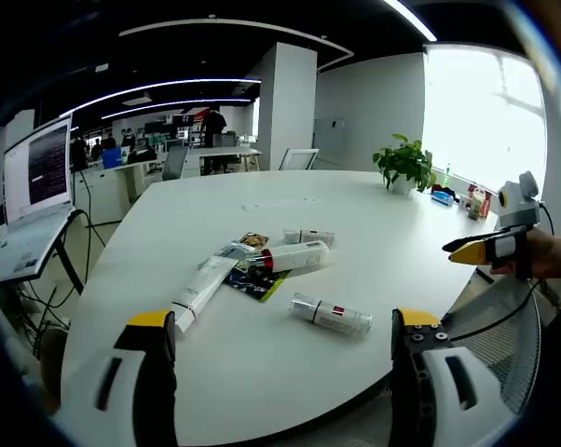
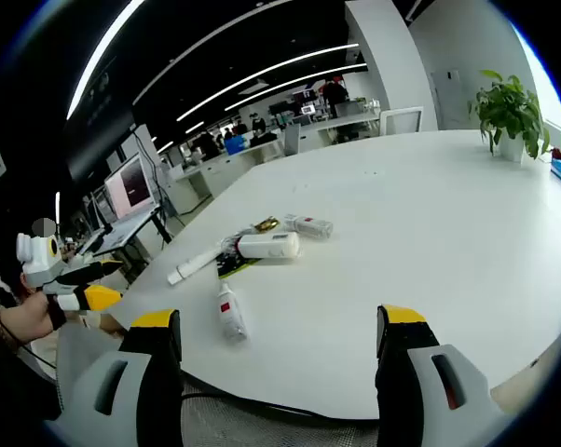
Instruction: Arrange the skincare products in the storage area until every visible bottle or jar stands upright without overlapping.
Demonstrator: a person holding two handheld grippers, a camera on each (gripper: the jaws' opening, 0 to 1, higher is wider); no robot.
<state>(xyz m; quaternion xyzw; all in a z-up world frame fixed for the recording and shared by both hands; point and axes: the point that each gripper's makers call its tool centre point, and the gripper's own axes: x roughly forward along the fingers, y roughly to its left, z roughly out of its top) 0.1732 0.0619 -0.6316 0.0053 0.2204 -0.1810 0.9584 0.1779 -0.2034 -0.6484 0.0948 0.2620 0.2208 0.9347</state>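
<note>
Currently every skincare product lies flat on the white counter (image 1: 374, 233), none upright. Taking the red-capped white bottle (image 1: 290, 257) as the landmark: a long white tube (image 1: 198, 291) lies just beside it toward the near counter edge, its end close to the bottle's cap; a dark green flat packet (image 1: 258, 285) sits under and beside it; a small clear jar-like container (image 1: 308, 237) lies just behind it, near a small gold-coloured item (image 1: 253, 240). A clear bottle with a red label (image 1: 330, 315) lies apart from the landmark, nearer the counter edge. A potted plant (image 1: 406, 164) stands far behind the group.

The left gripper (image 1: 285, 340) hovers short of the counter edge, jaws wide apart and holding nothing. The right gripper (image 2: 279, 331) does likewise, jaws spread wide over the edge, empty.
</note>
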